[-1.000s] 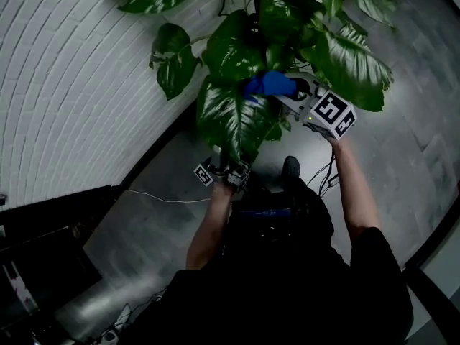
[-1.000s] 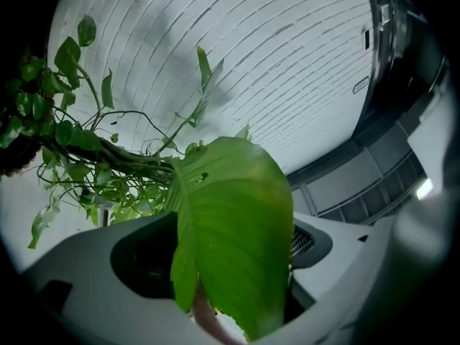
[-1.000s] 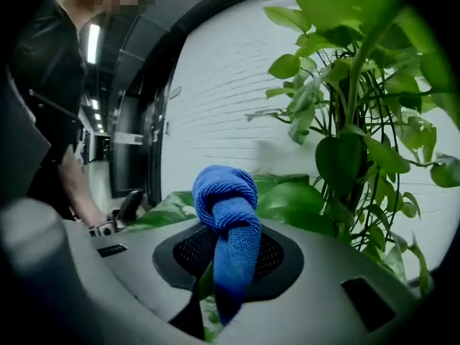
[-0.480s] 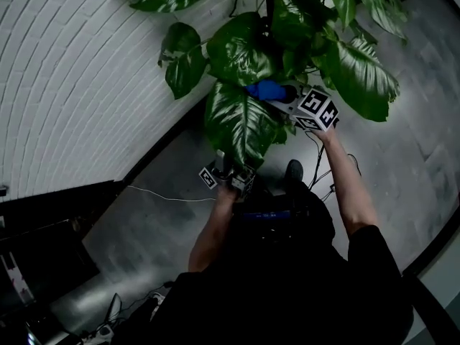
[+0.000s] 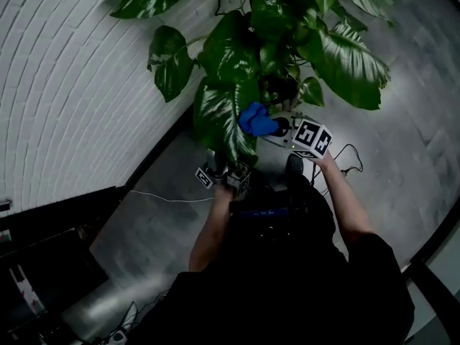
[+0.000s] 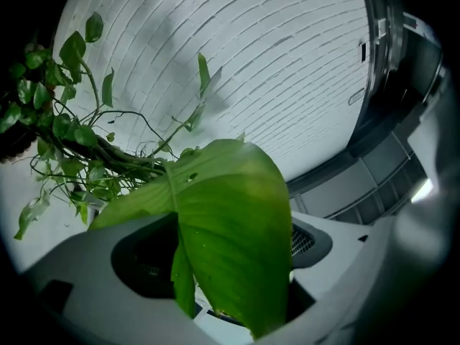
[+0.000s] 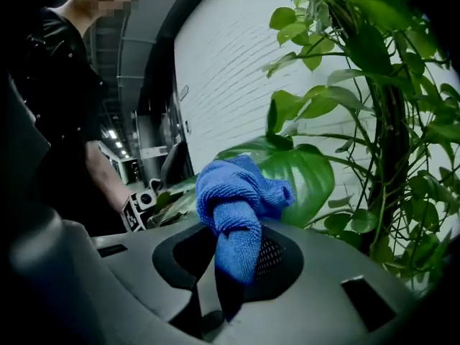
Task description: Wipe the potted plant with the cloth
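Between the jaws of the left claw (image 5: 226,164) sits the tip of a large leaf (image 6: 230,221), pinched firmly, apparently to keep it taut for wiping. Just right of it, the right claw (image 5: 279,126) is clamped on the bunched blue cloth (image 7: 241,200), presented at that leaf's edge; contact unconfirmed. Beyond both, the potted plant (image 5: 287,34) rises against a white brick wall (image 5: 72,85).

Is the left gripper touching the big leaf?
Touching. The left gripper view shows the left gripper shut on the big leaf, whose tip runs down between its jaws.
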Available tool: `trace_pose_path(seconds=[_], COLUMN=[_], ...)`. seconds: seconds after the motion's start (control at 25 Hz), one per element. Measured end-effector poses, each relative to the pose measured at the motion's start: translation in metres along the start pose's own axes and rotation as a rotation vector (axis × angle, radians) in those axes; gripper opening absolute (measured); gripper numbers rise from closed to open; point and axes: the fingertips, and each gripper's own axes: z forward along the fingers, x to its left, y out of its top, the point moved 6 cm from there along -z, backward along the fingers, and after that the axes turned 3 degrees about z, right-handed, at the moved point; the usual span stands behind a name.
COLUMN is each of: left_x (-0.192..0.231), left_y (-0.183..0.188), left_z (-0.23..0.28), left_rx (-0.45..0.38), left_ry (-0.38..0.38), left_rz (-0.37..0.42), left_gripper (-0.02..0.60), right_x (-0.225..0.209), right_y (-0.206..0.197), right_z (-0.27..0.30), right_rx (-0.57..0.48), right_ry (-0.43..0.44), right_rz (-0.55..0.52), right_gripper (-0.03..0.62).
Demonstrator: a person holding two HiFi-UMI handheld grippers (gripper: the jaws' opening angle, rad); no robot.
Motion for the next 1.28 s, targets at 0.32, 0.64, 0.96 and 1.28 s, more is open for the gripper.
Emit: trace_pose_path(seconds=[0.32, 0.64, 0.96, 1.28], left_x=[-0.006, -0.009, -0.016, -0.016], left_y=[0.010, 0.016, 0.013, 0.007], left_z=[0.001, -0.007, 0.012, 0.022], left_rx=[-0.090, -0.125, -0.129, -0.139], left_ry=[-0.032, -0.066, -0.086, -0.138], left_rz=[-0.019, -0.022, -0.040, -0.078], left_gripper=[0.420, 0.420, 0.420, 0.420], right_x=[-0.022, -0.088, -0.038, 0.029], right_y=[0.038, 0.061, 0.022, -0.018], right_z=[-0.076, -0.078, -0.042, -0.024], right_rx=[-0.462, -0.586, -0.549, -0.420], right_ry=[-0.108, -0.273, -0.136, 0.009], right_rz=[0.113, 0.150, 0.193, 0.153], right_gripper=[0.104, 0.104, 0.104, 0.104])
